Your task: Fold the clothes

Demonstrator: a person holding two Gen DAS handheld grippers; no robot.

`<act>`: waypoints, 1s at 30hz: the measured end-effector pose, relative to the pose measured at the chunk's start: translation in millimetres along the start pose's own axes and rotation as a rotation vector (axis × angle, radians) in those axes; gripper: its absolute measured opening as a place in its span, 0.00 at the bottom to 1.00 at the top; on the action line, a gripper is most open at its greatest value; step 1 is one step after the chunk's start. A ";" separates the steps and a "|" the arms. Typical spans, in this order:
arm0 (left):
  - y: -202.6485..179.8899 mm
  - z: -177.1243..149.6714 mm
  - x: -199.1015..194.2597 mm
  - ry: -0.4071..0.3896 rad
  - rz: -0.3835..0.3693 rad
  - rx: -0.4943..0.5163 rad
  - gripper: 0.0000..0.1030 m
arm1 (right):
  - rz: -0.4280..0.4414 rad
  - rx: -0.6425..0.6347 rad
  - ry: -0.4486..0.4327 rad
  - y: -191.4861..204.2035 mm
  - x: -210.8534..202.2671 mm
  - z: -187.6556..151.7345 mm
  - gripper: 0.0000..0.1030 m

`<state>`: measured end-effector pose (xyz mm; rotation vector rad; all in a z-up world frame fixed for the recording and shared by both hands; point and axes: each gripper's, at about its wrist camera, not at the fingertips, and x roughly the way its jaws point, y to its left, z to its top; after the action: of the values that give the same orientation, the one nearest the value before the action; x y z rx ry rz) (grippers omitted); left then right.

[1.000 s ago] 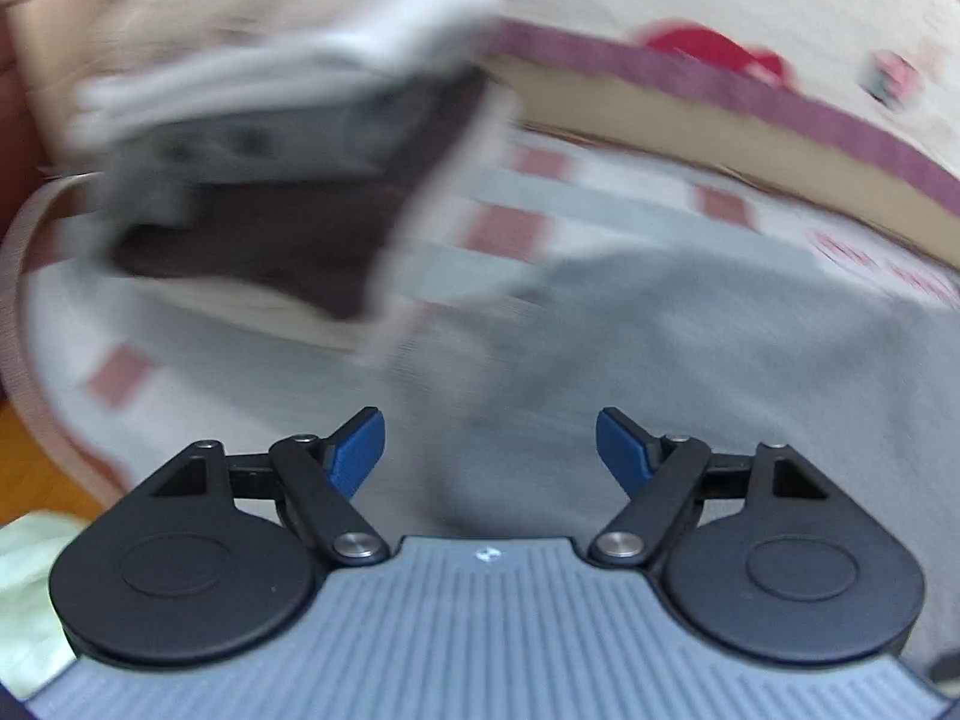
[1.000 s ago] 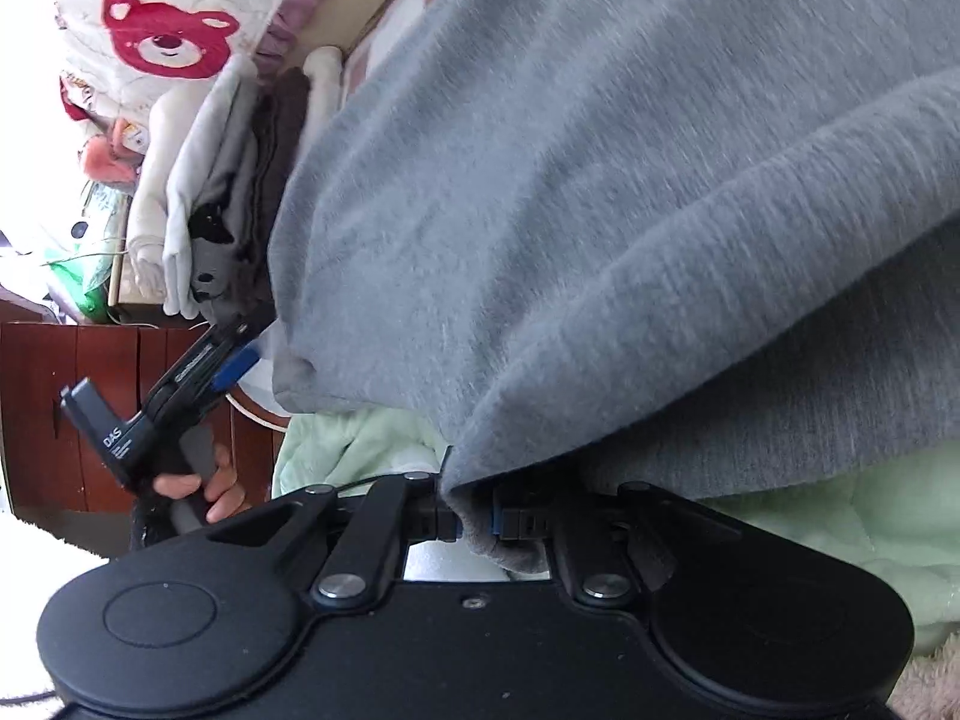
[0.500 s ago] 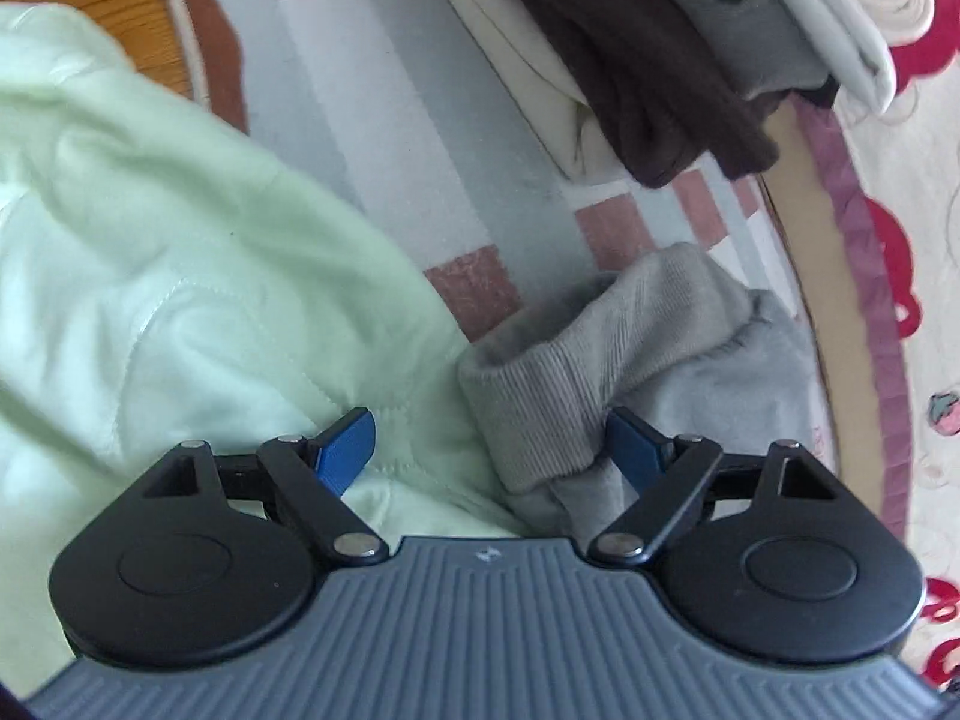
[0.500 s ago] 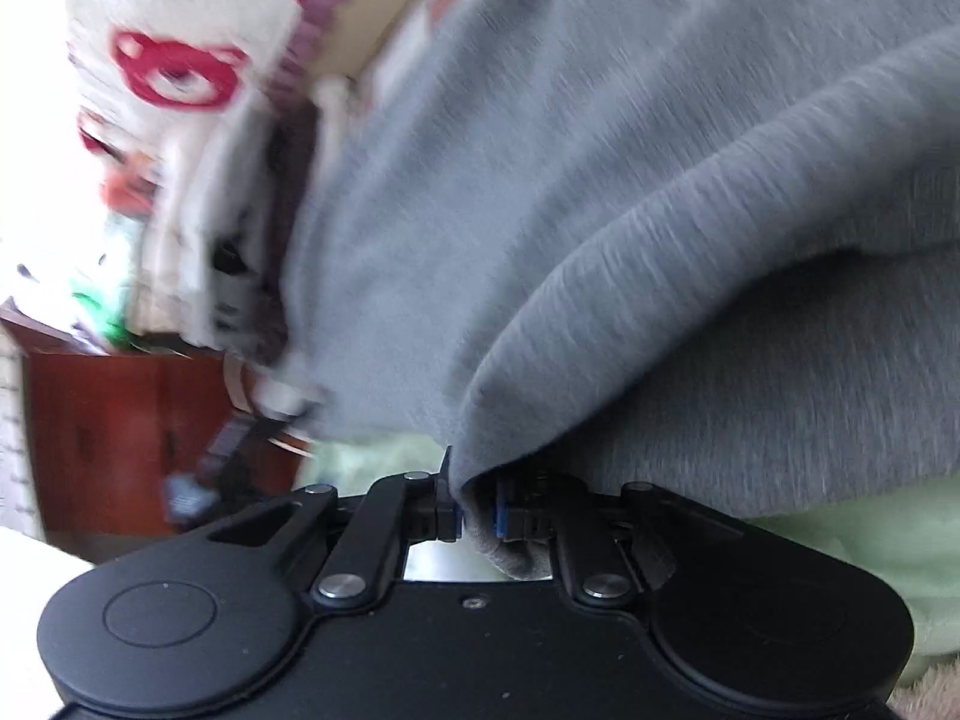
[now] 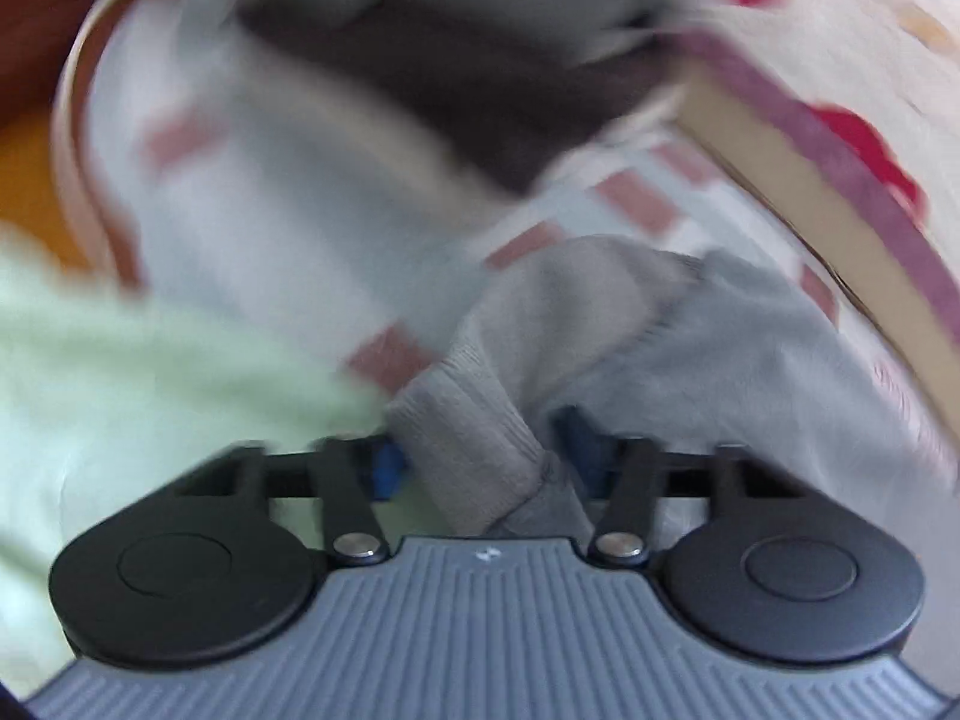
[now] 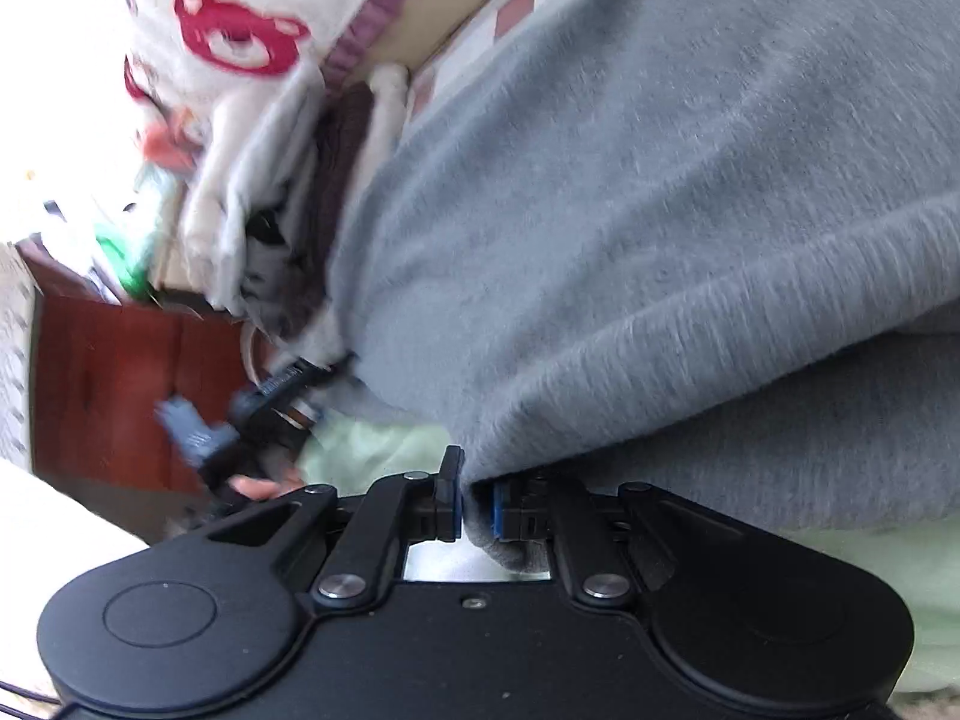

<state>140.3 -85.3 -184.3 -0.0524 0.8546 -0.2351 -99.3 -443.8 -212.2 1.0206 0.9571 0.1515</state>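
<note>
Bedding in checked cloth [image 5: 288, 228] carries the grey sweater [image 6: 630, 210]. Half a second ago the left gripper [image 5: 486, 456] stood apart; now it clamps the ribbed cuff [image 5: 474, 414], while the right gripper [image 6: 477, 510] pinches another edge, readying a fold.

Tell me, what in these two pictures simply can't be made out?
- Left wrist view: the folded stack of clothes is smeared by motion blur; single garments can't be separated.
- Left wrist view: whether the left gripper has fully closed on the ribbed cuff; cloth covers its fingers.
- Right wrist view: the grey garment is cut off by the frame, its shape unknown.
</note>
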 end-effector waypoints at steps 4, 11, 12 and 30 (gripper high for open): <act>-45.1 -3.6 -13.7 -0.114 0.060 0.330 0.27 | -0.184 -0.104 0.032 8.5 12.5 -4.4 0.23; -15.8 7.1 19.0 -0.003 -0.071 0.082 0.90 | -0.130 -0.012 0.006 -0.5 9.6 -3.2 0.30; -12.5 11.1 21.4 -0.010 -0.094 0.064 0.91 | -0.125 -0.009 0.011 -0.8 10.0 -3.1 0.30; 22.8 9.9 8.8 0.024 -0.158 0.127 0.35 | -0.265 -0.263 0.214 19.5 27.7 -21.9 0.10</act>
<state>157.5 -65.6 -187.5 0.0017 0.8584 -0.4382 -92.8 -404.4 -217.7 0.6375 1.2232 0.1627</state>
